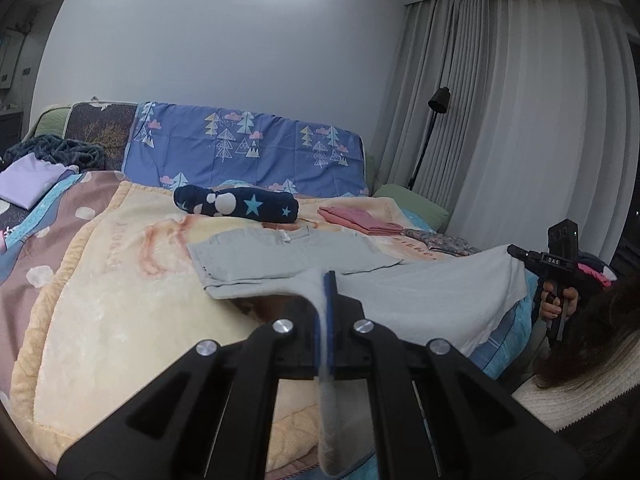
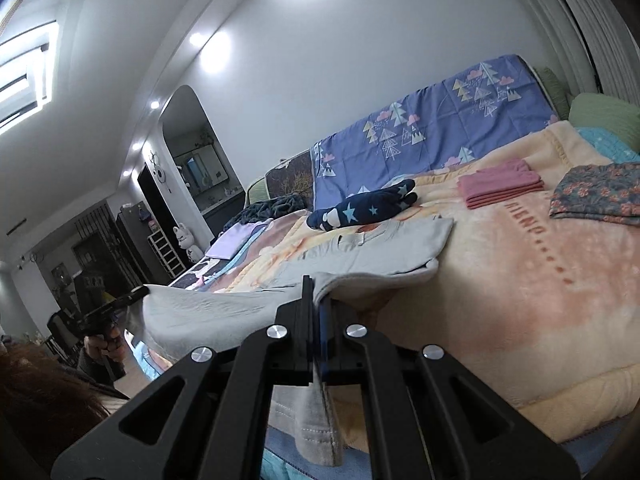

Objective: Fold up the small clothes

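A light grey t-shirt [image 1: 288, 256] lies on the bed blanket, its collar end flat and its hem end lifted. My left gripper [image 1: 327, 280] is shut on one hem corner, with cloth hanging down between the fingers. My right gripper [image 2: 314, 284] is shut on the other hem corner of the same grey t-shirt [image 2: 372, 248]. The right gripper also shows at the far right of the left wrist view [image 1: 516, 250], and the left gripper at the left of the right wrist view [image 2: 142, 292]. The hem stretches between the two above the bed's near edge.
A dark blue star-patterned roll [image 1: 236, 204] lies beyond the shirt. A folded pink pile [image 2: 500, 184] and a folded floral garment [image 2: 596, 192] lie to the right. A lilac garment [image 1: 24, 180] lies far left. A floor lamp [image 1: 434, 120] and curtains stand on the right.
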